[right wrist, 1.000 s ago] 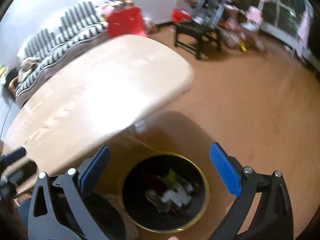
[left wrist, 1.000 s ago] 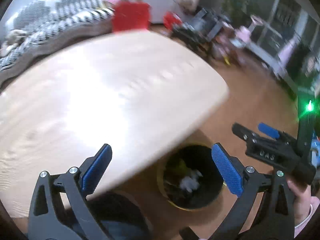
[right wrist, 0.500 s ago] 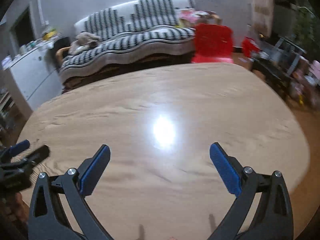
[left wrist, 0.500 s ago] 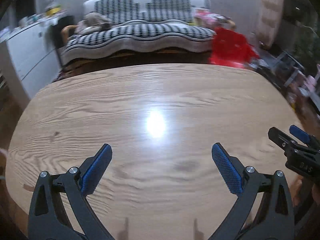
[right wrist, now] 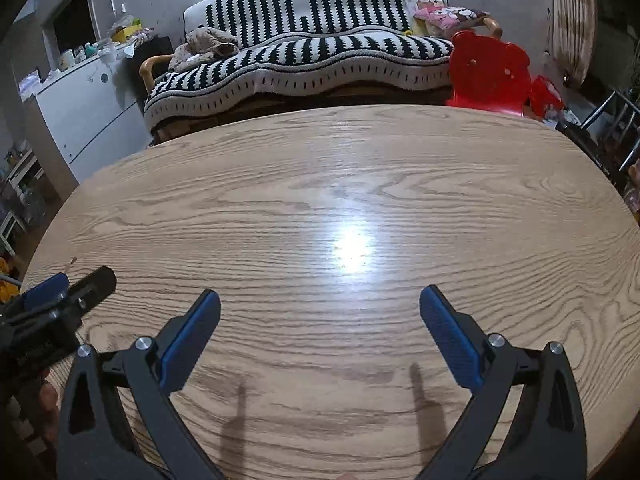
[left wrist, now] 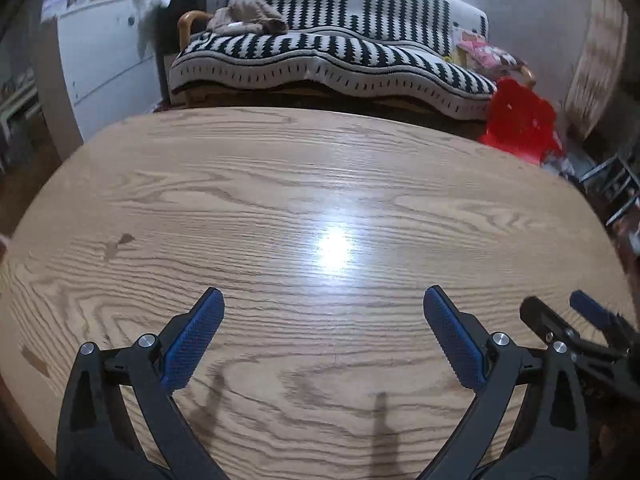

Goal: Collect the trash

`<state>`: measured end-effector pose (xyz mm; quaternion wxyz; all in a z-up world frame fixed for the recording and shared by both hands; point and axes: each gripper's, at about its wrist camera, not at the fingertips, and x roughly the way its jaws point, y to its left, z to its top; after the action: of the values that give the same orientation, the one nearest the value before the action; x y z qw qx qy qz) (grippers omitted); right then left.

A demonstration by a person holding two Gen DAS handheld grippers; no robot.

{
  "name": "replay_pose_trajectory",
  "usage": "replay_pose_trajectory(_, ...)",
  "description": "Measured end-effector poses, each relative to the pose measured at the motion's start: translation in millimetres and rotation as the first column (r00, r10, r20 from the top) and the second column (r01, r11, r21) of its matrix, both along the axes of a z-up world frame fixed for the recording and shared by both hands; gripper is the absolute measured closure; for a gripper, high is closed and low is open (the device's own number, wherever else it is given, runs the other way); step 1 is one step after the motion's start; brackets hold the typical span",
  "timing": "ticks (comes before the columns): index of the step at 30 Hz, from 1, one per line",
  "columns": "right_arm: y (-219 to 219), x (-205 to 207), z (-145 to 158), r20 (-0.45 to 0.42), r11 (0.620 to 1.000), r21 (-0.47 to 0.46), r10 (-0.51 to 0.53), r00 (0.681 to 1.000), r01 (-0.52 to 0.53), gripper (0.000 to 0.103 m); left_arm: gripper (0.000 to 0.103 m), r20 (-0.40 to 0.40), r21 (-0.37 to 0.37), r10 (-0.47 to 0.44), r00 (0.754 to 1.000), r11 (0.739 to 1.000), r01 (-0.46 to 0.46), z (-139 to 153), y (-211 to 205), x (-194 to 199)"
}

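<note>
My left gripper (left wrist: pixel 323 304) is open and empty, held low over the near part of the oval wooden table (left wrist: pixel 280 184). My right gripper (right wrist: pixel 319 306) is open and empty too, over the same table (right wrist: pixel 360 168). Each gripper shows in the other's view: the right one at the left wrist view's right edge (left wrist: pixel 568 320), the left one at the right wrist view's left edge (right wrist: pixel 68 290). No trash and no bin show in either view.
A black-and-white striped sofa (left wrist: pixel 340 52) stands behind the table, with a red plastic child's chair (right wrist: pixel 488 72) at its right end. A white cabinet (left wrist: pixel 100 64) stands at the back left. Metal chair frames (right wrist: pixel 612 120) stand at the right.
One second ago both grippers pointed down at the black bin on the floor beside the table. Both have since swung up and left and now face across the tabletop toward the sofa.
</note>
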<state>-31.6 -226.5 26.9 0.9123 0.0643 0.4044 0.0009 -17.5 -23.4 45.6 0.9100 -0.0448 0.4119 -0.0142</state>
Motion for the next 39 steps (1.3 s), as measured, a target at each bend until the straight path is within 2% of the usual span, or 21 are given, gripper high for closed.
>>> replay_pose_trajectory(3,-8,-2,-2,0.007,1.000,-0.019,-0.012,1.000,0.012,0.007,0.006,0.008,0.036,0.006,1.000,0.999,-0.006,-2,-2,4)
replay_pose_trajectory(9,-24,-11,-8,-0.017,0.999,0.031,-0.013,1.000,0.013,0.007,0.006,-0.004,0.053,-0.009,1.000,0.999,0.009,-6,-12,3)
replay_pose_trajectory(17,-18,-22,-8,-0.014,1.000,-0.025,0.016,1.000,-0.017,0.007,0.006,-0.005,0.061,-0.016,1.000,0.998,0.016,-7,-18,0)
replay_pose_trajectory(24,-24,-23,-9,-0.021,0.999,-0.034,-0.006,1.000,0.005,0.007,0.006,-0.010,0.118,-0.048,0.999,0.992,0.049,-10,-26,-3)
replay_pose_trajectory(27,-24,-23,-9,-0.021,0.999,-0.033,-0.005,1.000,0.005,0.007,0.006,-0.014,0.101,-0.059,0.998,0.993,0.060,-12,-27,-4)
replay_pose_trajectory(32,-22,-25,-10,-0.023,0.999,-0.044,0.004,1.000,-0.005,0.007,0.006,-0.032,0.031,-0.080,0.996,0.996,0.081,-12,-23,-4)
replay_pose_trajectory(37,-21,-24,-9,-0.025,0.999,-0.047,0.007,1.000,-0.008,0.007,0.006,-0.040,0.047,-0.076,0.996,0.996,0.078,-14,-25,-5)
replay_pose_trajectory(39,-20,-23,-8,-0.023,0.999,-0.052,0.008,1.000,-0.009,0.007,0.006,-0.054,0.030,-0.085,0.995,0.996,0.087,-16,-26,-5)
